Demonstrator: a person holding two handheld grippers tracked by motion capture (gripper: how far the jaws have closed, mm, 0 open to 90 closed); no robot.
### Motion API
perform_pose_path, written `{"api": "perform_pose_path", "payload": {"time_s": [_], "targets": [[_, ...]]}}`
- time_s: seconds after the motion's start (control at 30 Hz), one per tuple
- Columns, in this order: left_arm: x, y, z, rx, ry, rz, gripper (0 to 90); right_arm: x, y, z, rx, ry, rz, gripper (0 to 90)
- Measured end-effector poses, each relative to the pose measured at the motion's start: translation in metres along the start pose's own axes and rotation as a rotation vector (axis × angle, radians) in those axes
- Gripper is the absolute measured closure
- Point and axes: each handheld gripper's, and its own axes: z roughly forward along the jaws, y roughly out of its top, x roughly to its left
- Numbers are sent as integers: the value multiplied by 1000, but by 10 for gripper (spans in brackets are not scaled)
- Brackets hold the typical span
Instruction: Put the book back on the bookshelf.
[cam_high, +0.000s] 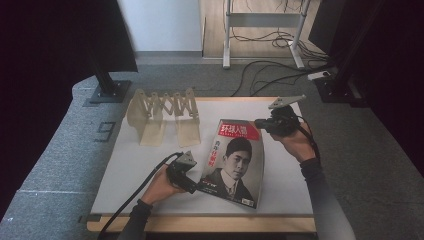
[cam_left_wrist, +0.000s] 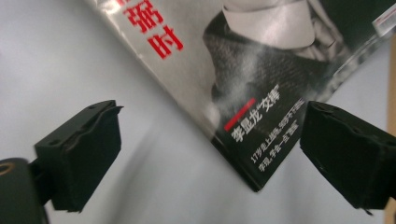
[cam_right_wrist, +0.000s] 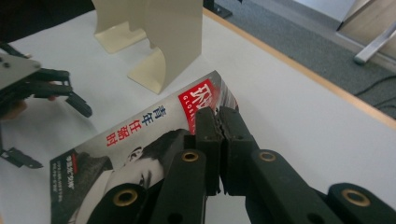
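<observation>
A magazine (cam_high: 235, 165) with a portrait cover and red title lies bowed on the white tabletop (cam_high: 130, 165). My right gripper (cam_high: 261, 123) is shut on its top edge by the red title, seen close up in the right gripper view (cam_right_wrist: 218, 114) with the magazine (cam_right_wrist: 140, 140) below. My left gripper (cam_high: 190, 183) stands open at the magazine's lower left corner without touching it. In the left gripper view its two jaws stand wide apart (cam_left_wrist: 212, 116) and the magazine corner (cam_left_wrist: 261, 70) lies between and beyond them. The left gripper (cam_right_wrist: 52, 132) is also in the right gripper view.
A beige accordion-style file rack (cam_high: 165, 112) (cam_right_wrist: 163, 42) stands at the back left of the table. The table's wooden edge (cam_high: 200, 224) runs along the front. Black stand bases (cam_high: 107, 92) and loose cables (cam_high: 270, 70) lie on the floor behind.
</observation>
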Motion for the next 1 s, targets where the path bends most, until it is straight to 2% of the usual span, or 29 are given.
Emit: {"api": "perform_pose_path", "payload": {"time_s": [0.1,0.2,0.3,0.37,0.43,0.6,0.63,0.67,0.73,0.83,0.87,0.9,0.93,0.97,1.0], "targets": [[3,9,-1,-4,-10,16,94,3,5,-6,-9,6,-11,861],[6,17,3,14,-12,33,136,7,11,-16,-25,11,-39,861],[11,23,9,32,-35,41,143,9,14,-21,-34,19,-52,861],[17,27,16,38,-77,40,147,11,17,-27,-39,24,-71,861],[18,29,18,42,-84,39,157,13,19,-30,-43,29,-85,861],[21,35,31,51,-160,57,219,15,21,-35,-54,43,-105,861],[20,37,35,57,-172,77,274,17,22,-36,-57,51,-112,861],[20,37,35,57,-172,77,317,17,22,-36,-57,51,-112,861],[18,38,37,53,-190,105,341,18,23,-37,-58,56,-118,861],[19,40,37,42,-207,82,397,19,24,-38,-60,65,-126,860],[20,40,36,26,-225,66,446,20,25,-38,-60,66,-130,860],[24,40,32,11,-267,39,570,20,25,-39,-62,69,-133,860],[24,40,32,11,-267,39,615,20,25,-40,-65,69,-134,860],[24,41,30,3,-281,34,615,20,25,-40,-65,69,-134,860],[24,41,28,0,-290,39,683,20,26,-41,-64,66,-136,861]]}}
